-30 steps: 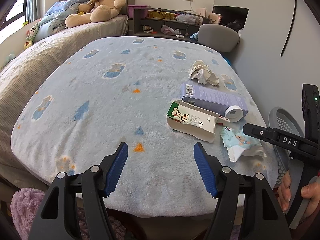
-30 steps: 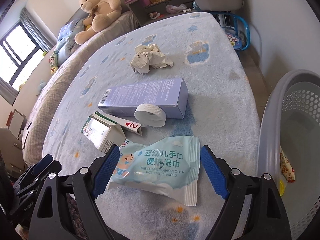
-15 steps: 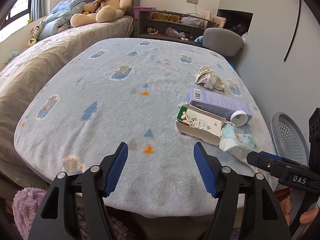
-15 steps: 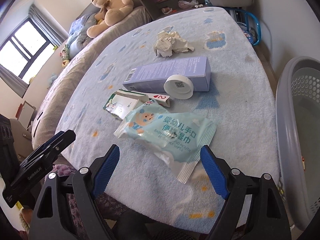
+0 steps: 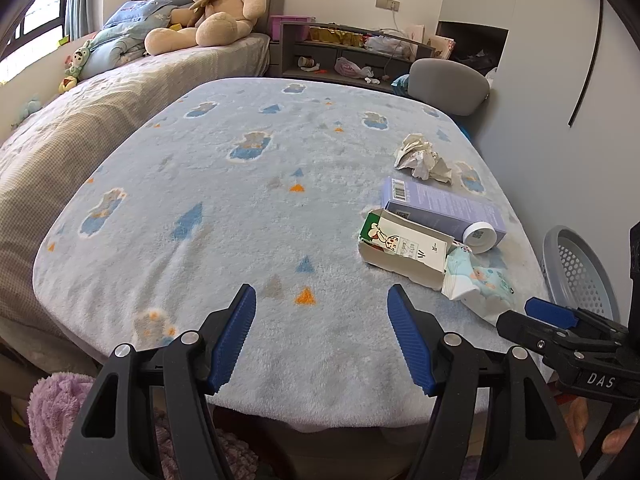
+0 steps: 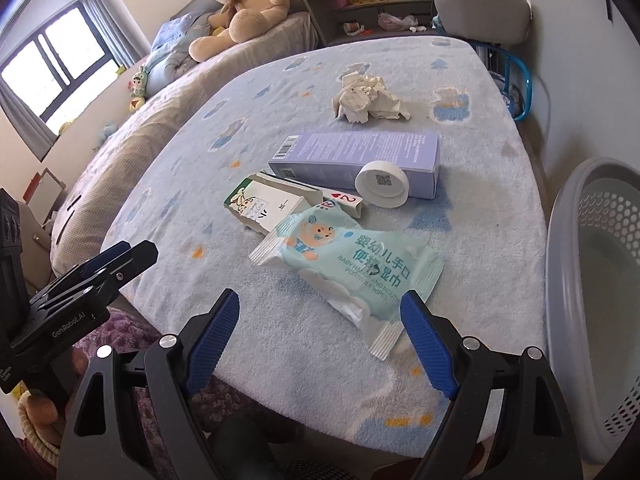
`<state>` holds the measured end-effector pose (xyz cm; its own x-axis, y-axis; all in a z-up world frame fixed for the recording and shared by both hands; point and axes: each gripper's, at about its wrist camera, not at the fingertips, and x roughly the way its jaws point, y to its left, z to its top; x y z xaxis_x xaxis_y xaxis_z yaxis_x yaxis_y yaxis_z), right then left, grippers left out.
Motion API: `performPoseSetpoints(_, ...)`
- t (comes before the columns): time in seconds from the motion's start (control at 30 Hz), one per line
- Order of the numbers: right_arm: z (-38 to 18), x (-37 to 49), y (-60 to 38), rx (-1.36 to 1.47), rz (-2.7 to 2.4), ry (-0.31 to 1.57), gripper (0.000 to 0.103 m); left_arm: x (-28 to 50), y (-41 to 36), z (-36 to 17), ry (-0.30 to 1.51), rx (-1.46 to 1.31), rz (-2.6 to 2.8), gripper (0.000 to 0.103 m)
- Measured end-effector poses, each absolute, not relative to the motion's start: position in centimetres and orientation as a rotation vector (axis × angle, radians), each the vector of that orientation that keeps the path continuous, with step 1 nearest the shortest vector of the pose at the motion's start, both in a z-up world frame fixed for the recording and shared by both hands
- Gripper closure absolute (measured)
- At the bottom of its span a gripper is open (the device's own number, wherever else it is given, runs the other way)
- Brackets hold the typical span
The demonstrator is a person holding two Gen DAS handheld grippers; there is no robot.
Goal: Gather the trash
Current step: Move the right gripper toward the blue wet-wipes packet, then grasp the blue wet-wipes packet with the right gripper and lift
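On the blanket (image 6: 480, 220): wipes pack (image 6: 352, 264) nearest, carton (image 6: 264, 204) left behind it, box (image 6: 356, 156) beyond, crumpled paper (image 6: 368, 98) farthest. Basket (image 6: 560, 280) stands right.

Home bedroom, bed (image 5: 120, 92) with teddy bear (image 5: 212, 4), window (image 6: 60, 68), cluttered shelf (image 5: 348, 48)

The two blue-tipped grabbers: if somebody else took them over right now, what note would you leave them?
Left gripper: open, empty, hovering at the near edge of the blanket-covered table.
Right gripper: open, empty, hovering just short of the wipes packet.
Trash on the table: wipes packet nearest; small printed carton partly under it; purple box with a white cap in front of it; crumpled paper farthest.
Grey basket stands right of the table; what it holds cannot be seen.
Done: nothing visibly picked up.
Left: probably grab the wipes packet first, then move all five pieces to the basket.
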<state>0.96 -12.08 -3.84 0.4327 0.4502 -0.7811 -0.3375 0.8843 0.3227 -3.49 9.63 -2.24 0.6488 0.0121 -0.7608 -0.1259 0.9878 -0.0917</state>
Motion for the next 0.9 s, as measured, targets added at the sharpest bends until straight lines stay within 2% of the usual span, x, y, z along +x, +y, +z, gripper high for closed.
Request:
performPoseSetpoints(0.73, -5.3, 4.6, -8.2, -0.290, 0.530, 0.995, 0.022, -3.6, 9.8, -2.4, 0.872, -0.142, 0.086, 0.037)
performPoseSetpoints(0.9, -6.3, 4.7, -7.5, -0.354, 0.508, 0.997, 0.030, -3.6, 9.7, -2.4, 0.871, -0.142, 0.086, 0.037)
